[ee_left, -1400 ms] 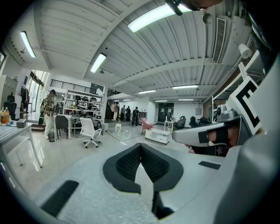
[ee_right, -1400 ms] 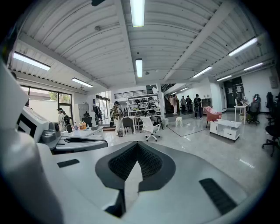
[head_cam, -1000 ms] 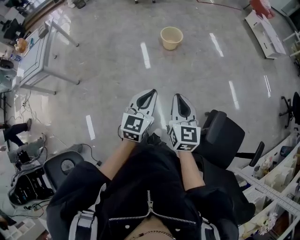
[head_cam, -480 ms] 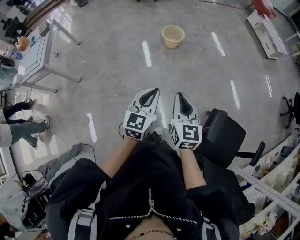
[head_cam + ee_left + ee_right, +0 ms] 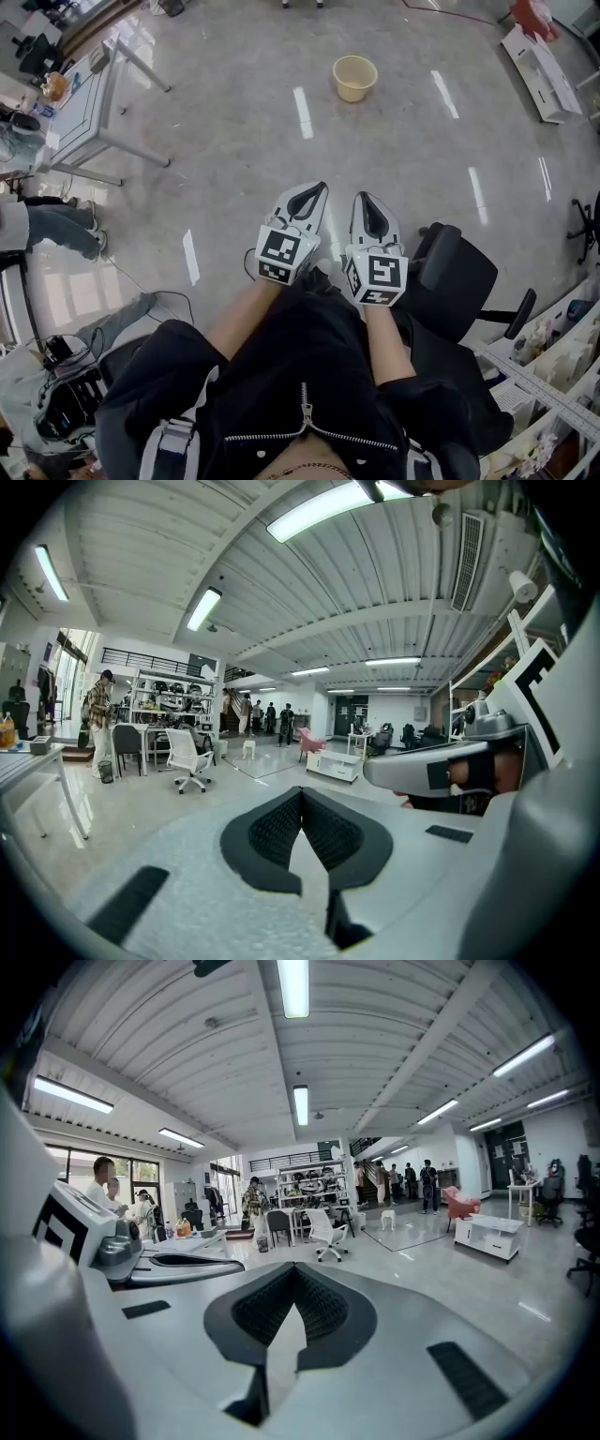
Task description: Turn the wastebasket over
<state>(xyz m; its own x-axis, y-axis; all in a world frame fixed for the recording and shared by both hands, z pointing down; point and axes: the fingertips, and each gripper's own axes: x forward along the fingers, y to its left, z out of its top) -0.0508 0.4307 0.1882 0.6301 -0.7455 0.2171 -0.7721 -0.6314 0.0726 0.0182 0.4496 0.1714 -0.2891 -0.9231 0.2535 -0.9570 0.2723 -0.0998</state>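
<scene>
A beige wastebasket stands upright, mouth up, on the grey floor far ahead in the head view. My left gripper and right gripper are held side by side close to the body, well short of the basket. Both are shut with nothing between the jaws. In the left gripper view the left gripper shows its tips touching, and the right gripper passes at the right. In the right gripper view the right gripper is likewise closed. The basket is hidden from both gripper views.
A black office chair stands just right of me. A white table is at the far left, with people's legs near it. A white low cabinet lies far right. Shelving lines the lower right.
The wastebasket has shifted slightly right and down in the head view as the camera moved. Both grippers keep their pose and stay shut. People at the left have walked.
</scene>
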